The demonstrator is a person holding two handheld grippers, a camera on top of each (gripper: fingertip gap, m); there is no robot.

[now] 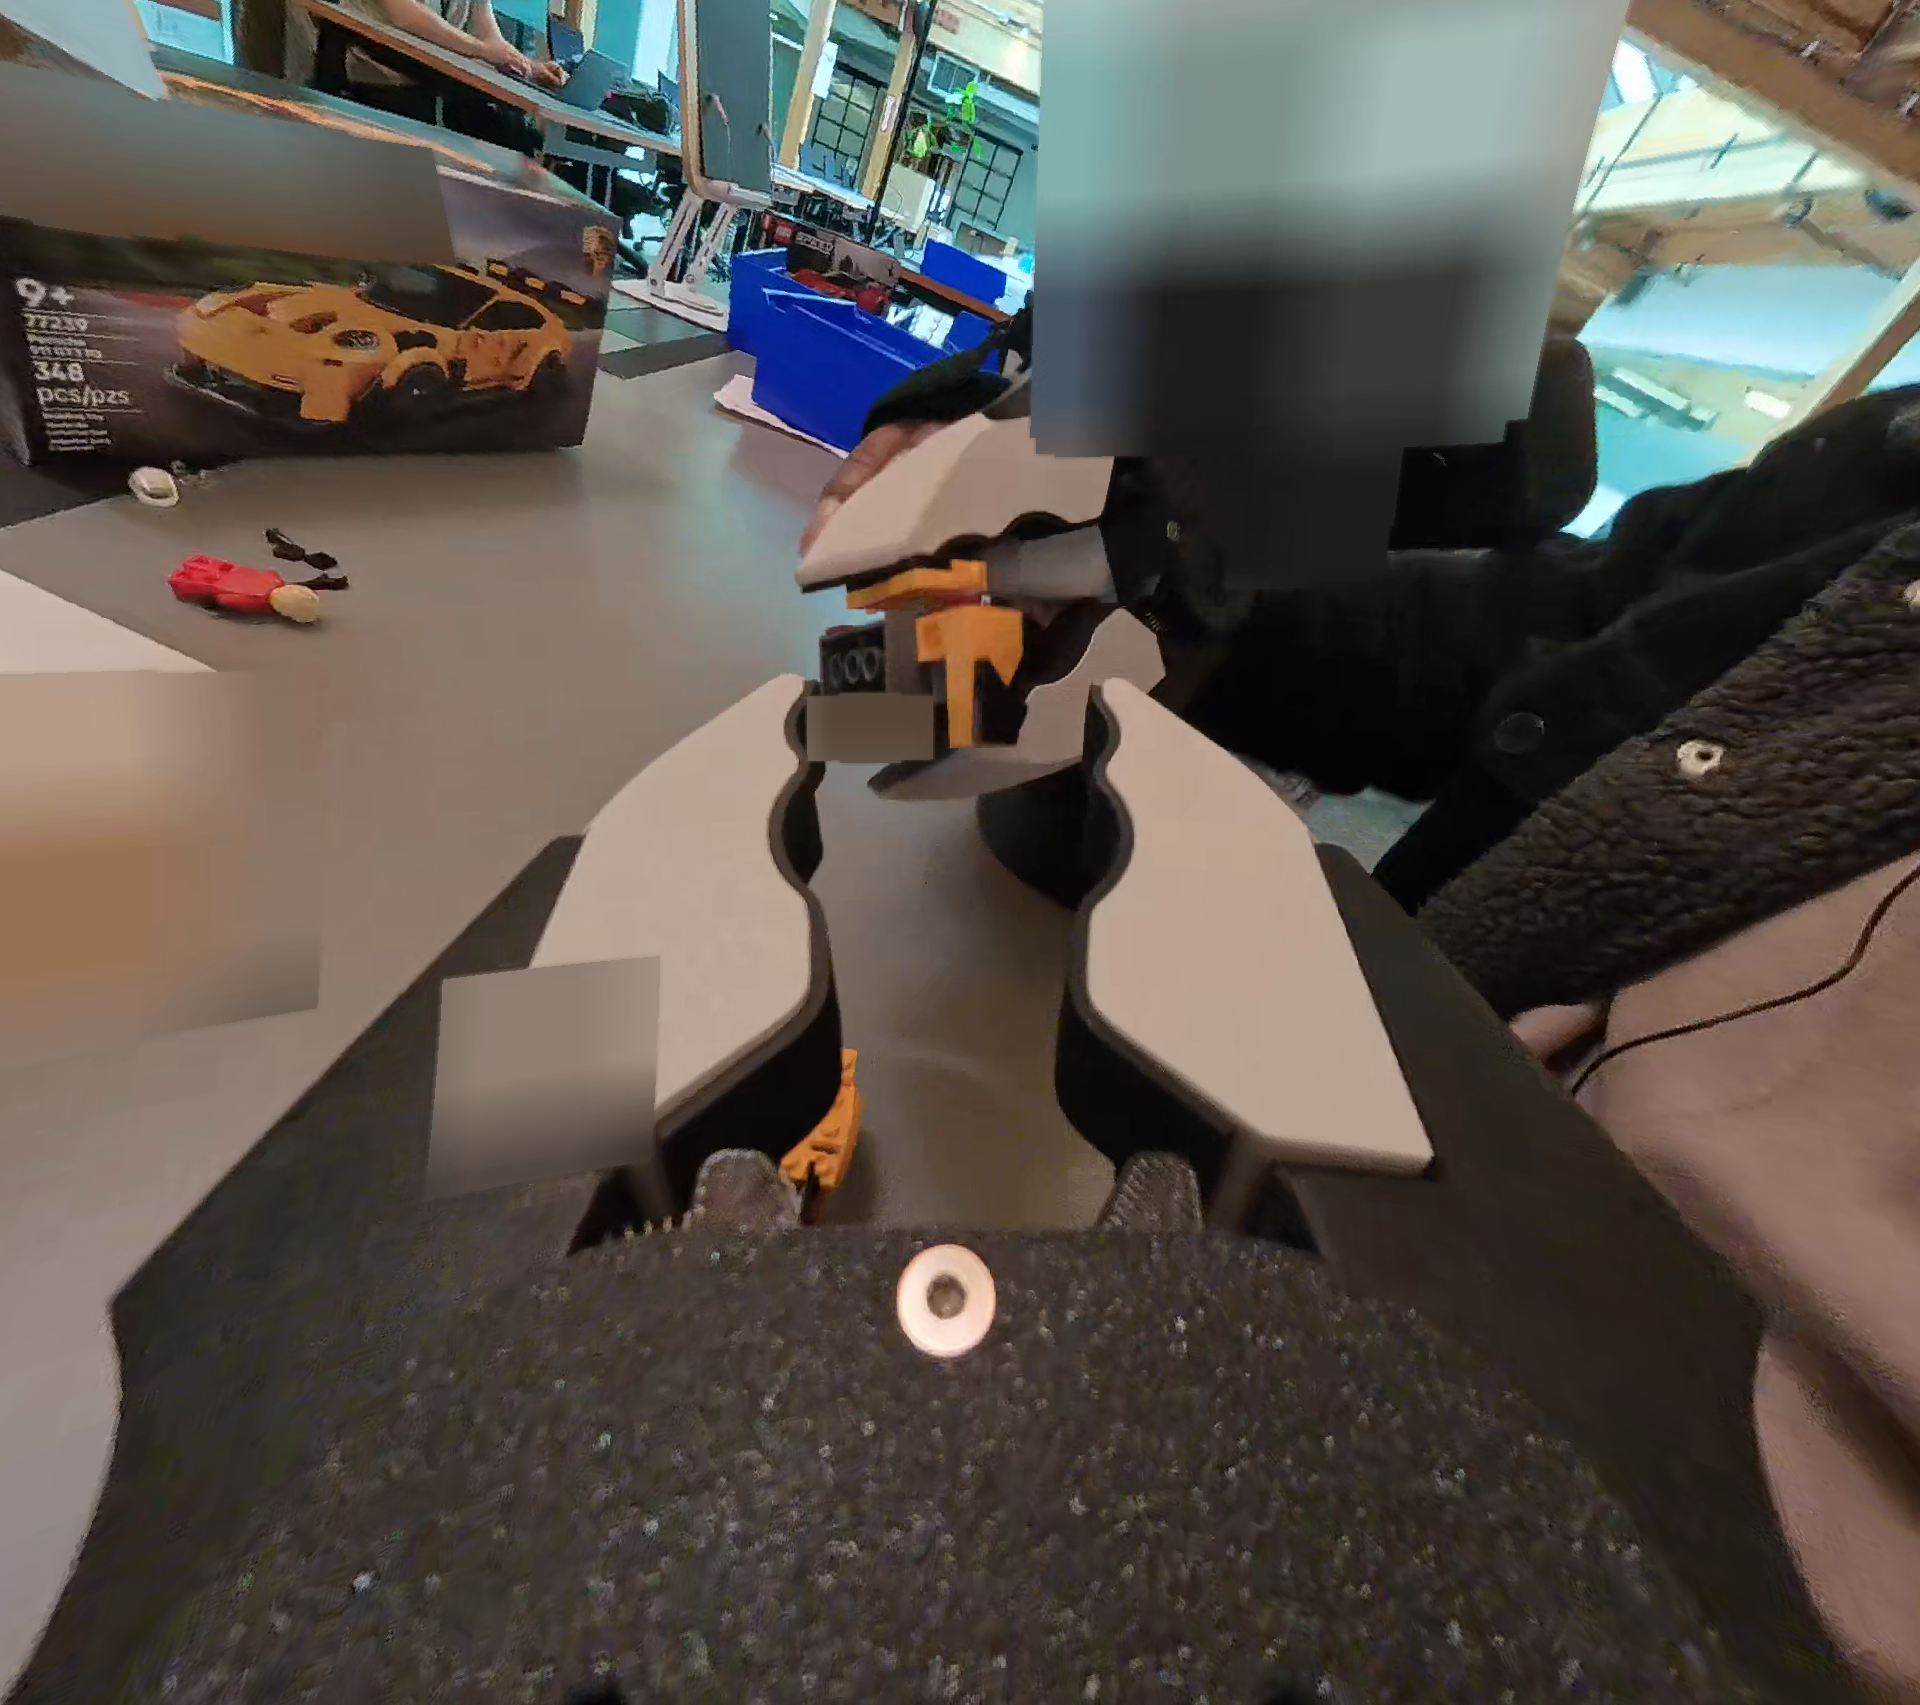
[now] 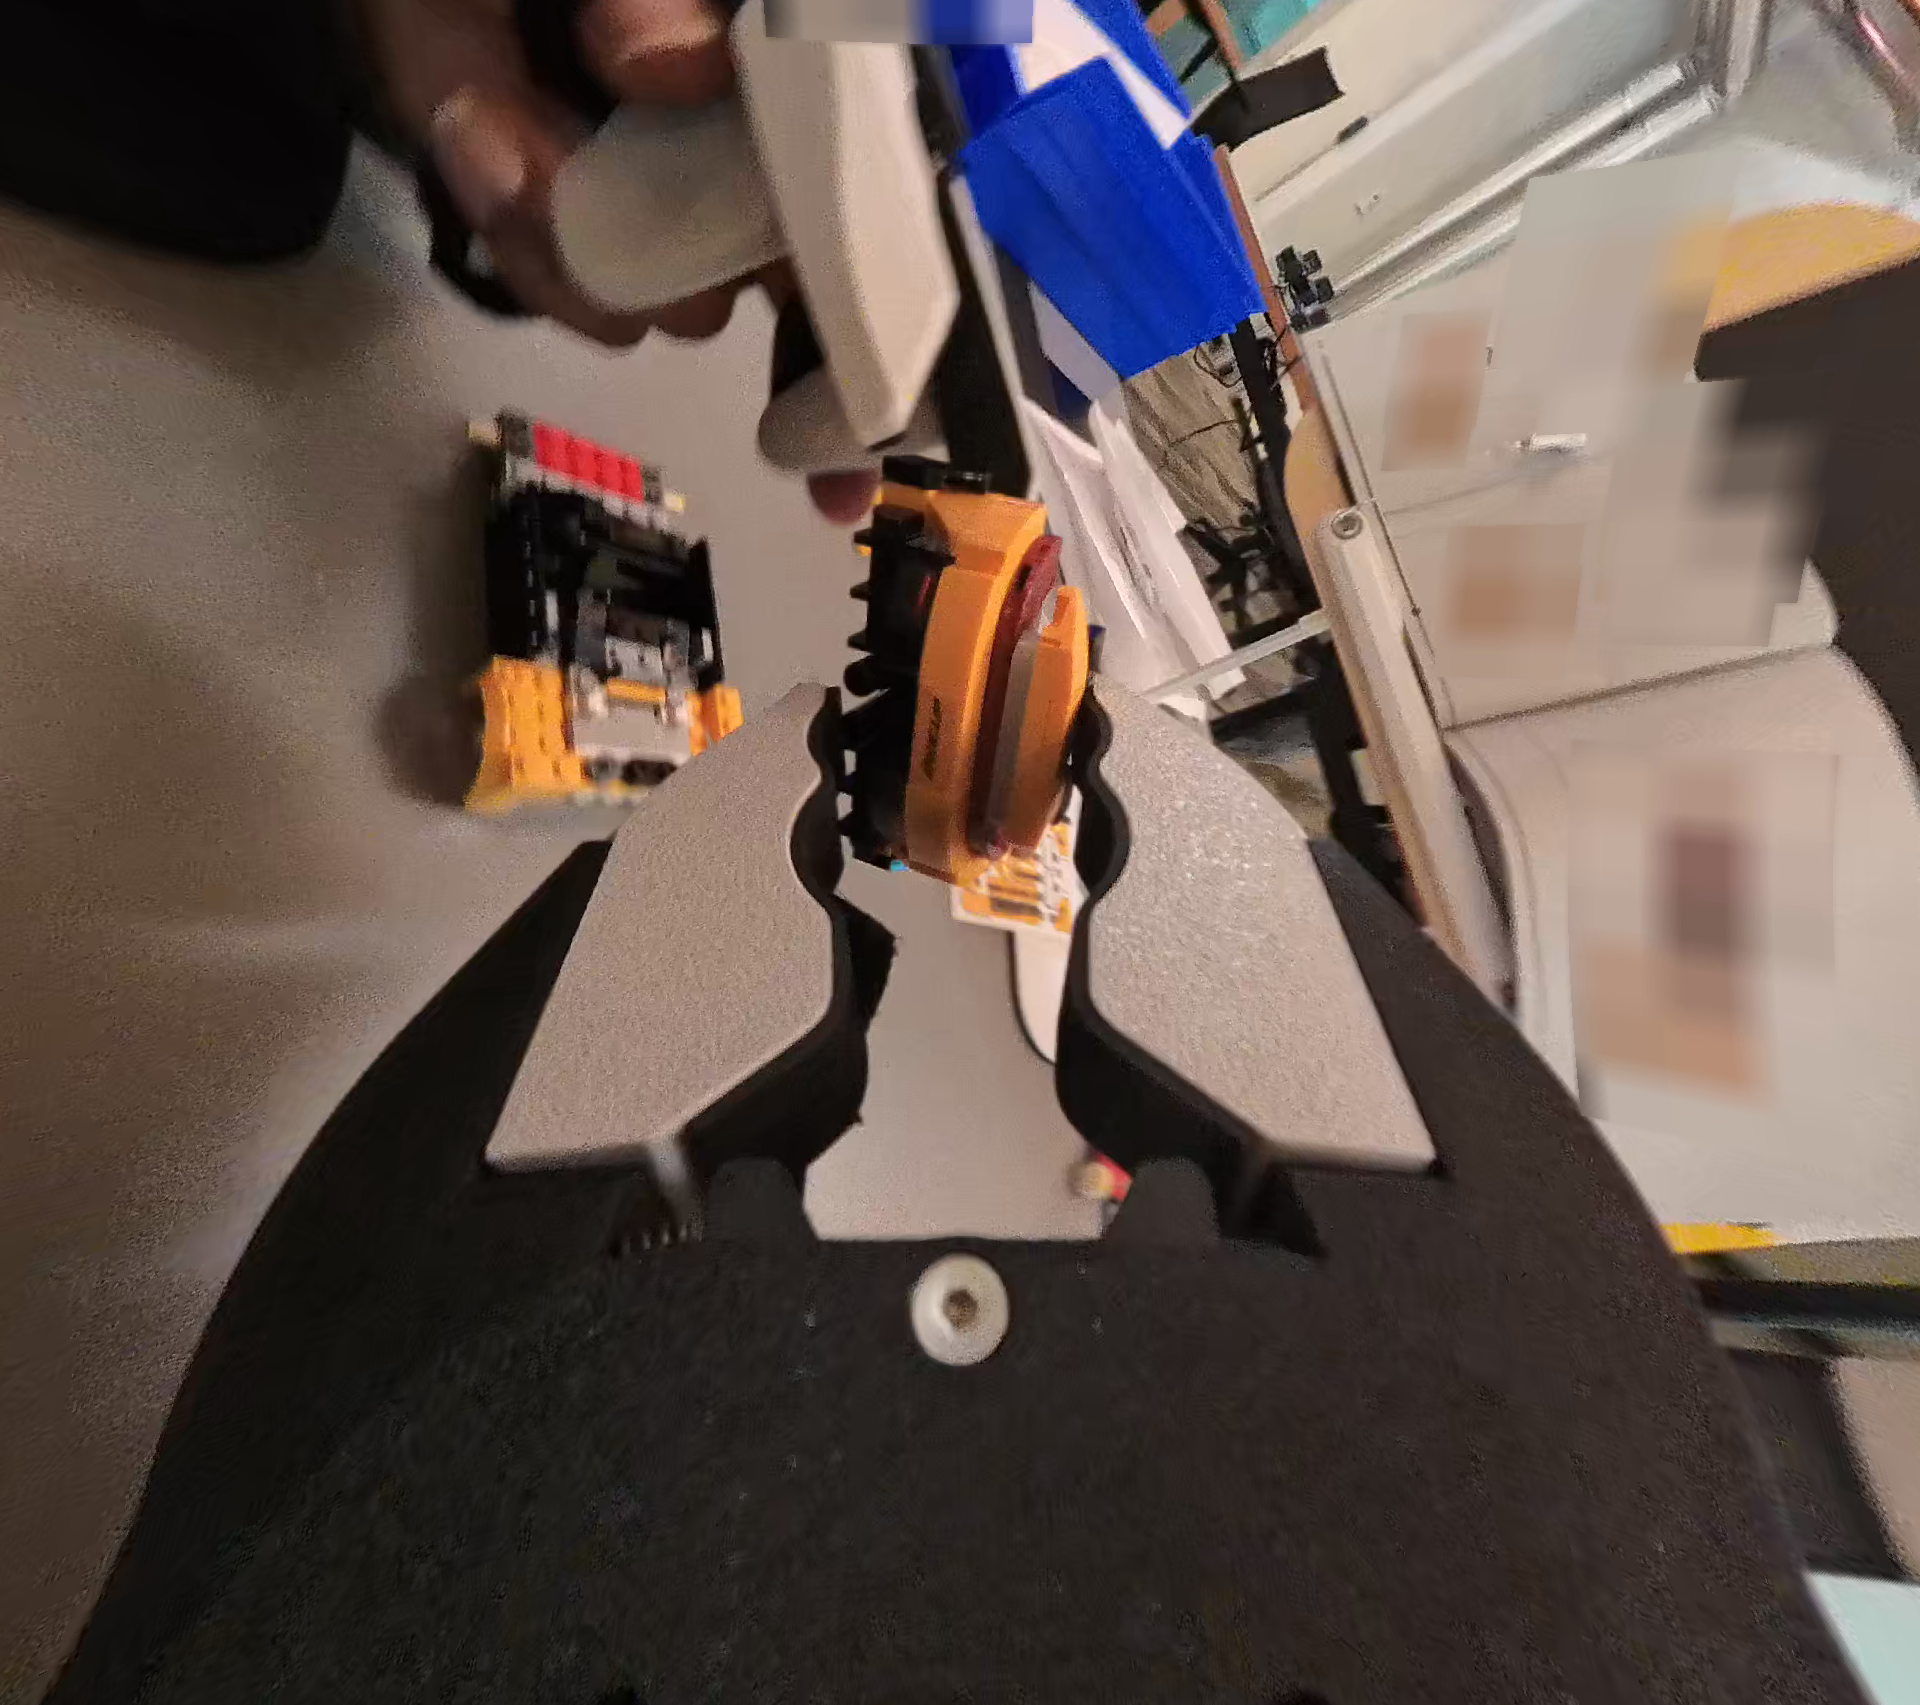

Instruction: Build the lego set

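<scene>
My right gripper is shut on an orange curved Lego sub-assembly with black and dark red parts, held above the grey table. The part-built car chassis, black with orange and red bricks, lies on the table to its left. My left gripper is open and empty, its tips just in front of the right gripper and the held orange piece. One of the left gripper's fingers shows above the held piece in the right wrist view.
The Lego box stands at the far left, with a red brick and small black parts in front of it. A loose orange piece lies under my left gripper. Blue bins and papers sit behind. A person's dark jacket is at the right. Only a small space, under 4 cm, lies between the two pairs of fingers. From the right gripper's tips to the red brick is close to 25 centimeters.
</scene>
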